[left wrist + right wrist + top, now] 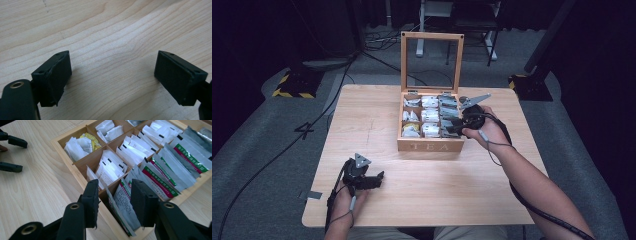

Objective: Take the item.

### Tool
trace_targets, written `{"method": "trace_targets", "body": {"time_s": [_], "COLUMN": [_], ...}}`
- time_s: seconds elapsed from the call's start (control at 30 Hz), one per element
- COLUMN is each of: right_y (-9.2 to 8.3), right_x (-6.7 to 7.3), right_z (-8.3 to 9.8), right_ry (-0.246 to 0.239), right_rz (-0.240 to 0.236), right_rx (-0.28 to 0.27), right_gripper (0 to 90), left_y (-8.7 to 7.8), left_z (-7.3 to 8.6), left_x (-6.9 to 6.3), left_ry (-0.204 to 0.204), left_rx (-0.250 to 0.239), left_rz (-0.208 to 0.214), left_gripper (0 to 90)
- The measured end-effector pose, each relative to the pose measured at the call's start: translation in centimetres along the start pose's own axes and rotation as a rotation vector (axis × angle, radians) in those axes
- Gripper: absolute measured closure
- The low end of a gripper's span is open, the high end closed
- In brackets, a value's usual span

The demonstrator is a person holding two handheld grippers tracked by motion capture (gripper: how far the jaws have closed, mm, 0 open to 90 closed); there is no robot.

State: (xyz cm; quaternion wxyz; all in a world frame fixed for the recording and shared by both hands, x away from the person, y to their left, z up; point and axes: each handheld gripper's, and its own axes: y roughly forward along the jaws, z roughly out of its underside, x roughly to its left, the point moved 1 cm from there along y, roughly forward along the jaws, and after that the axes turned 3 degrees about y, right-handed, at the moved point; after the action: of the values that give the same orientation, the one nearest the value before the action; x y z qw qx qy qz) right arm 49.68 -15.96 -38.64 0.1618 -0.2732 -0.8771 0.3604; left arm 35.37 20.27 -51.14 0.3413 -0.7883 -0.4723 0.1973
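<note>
A wooden tea box (430,146) marked TEA stands at the table's middle with its glass lid (432,61) upright. Its compartments hold white, yellow and silver sachets (140,147). My right gripper (453,128) hovers over the box's near right corner. In the right gripper view its jaws (115,185) stand apart above the corner compartment. Silver sachets with green and red stripes (124,202) lean between them, and no pad visibly presses on them. My left gripper (376,180) rests low over the bare table near the front left, open with nothing between its pads (60,77).
The light wooden table (432,200) has free room left of and in front of the box. The left gripper (18,153) appears far off in the right gripper view. Cables and stand feet lie on the grey floor (257,145) around the table.
</note>
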Motion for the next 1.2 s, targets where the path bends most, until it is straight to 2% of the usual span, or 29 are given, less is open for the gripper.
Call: {"method": "trace_targets", "body": {"time_s": [0.23, 0.37, 0.5, 0.8, 1.2], "right_y": [1.7, 2.9, 4.2, 5.8, 7.7], "right_x": [0.7, 1.1, 1.2, 1.3, 0.9], "right_z": [-1.2, -1.6, -1.6, -1.8, -1.5], "right_ry": [-0.014, -0.003, -0.02, -0.021, 0.039], "right_rz": [-0.041, -0.12, -0.112, -0.107, -0.115], "right_rx": [0.006, -0.009, 0.028, 0.07, 0.118], "right_gripper": [59.1, 60.8, 63.4, 66.1, 73.4], "left_y": [0.0, 0.0, 0.0, 0.0, 0.0], "left_z": [0.0, 0.0, 0.0, 0.0, 0.0], "left_x": [0.0, 0.0, 0.0, 0.0, 0.0], "left_ry": [0.0, 0.0, 0.001, 0.002, 0.001], "left_rx": [0.0, 0.0, -0.002, -0.002, -0.001], "left_rz": [0.001, 0.0, 0.001, 0.001, 0.0], "left_gripper": [14.8, 14.8, 14.8, 14.8, 14.8]}}
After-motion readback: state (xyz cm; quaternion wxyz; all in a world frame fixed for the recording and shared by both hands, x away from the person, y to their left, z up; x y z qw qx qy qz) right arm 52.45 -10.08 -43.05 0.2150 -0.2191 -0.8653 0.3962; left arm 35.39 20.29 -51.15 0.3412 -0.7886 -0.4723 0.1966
